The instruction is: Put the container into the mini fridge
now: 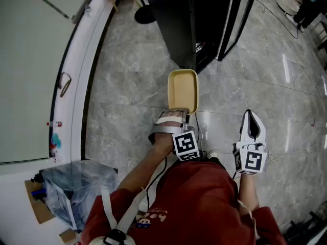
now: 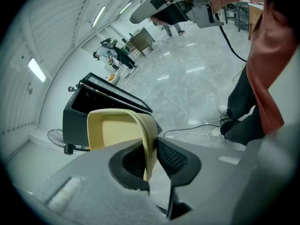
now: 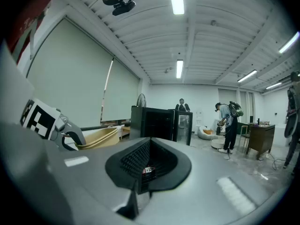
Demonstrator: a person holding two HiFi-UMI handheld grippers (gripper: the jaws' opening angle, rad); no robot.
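Grey marbled stone floor point(image 1: 138, 60) stretches across the room, and on it stands the black box-shaped mini fridge point(image 1: 189, 19) with its glass-fronted door point(image 1: 235, 14) swung open, the dark inside facing the person. Next in size is the pale yellow rectangular plastic container point(image 1: 183, 90), empty as far as I can see, held in the air out in front of the person and pointing towards the fridge, near its open front but not yet inside. The left gripper point(image 1: 176, 114) has its jaws pinched on one short end wall of the container, one pad inside the rim and one outside. The right gripper point(image 1: 252, 117) hangs at the person's other side with its jaws pressed together and nothing between them. By my reckoning the pick-up is done and the door is ready; what is left is the reach into the opening, setting the container down and letting go.
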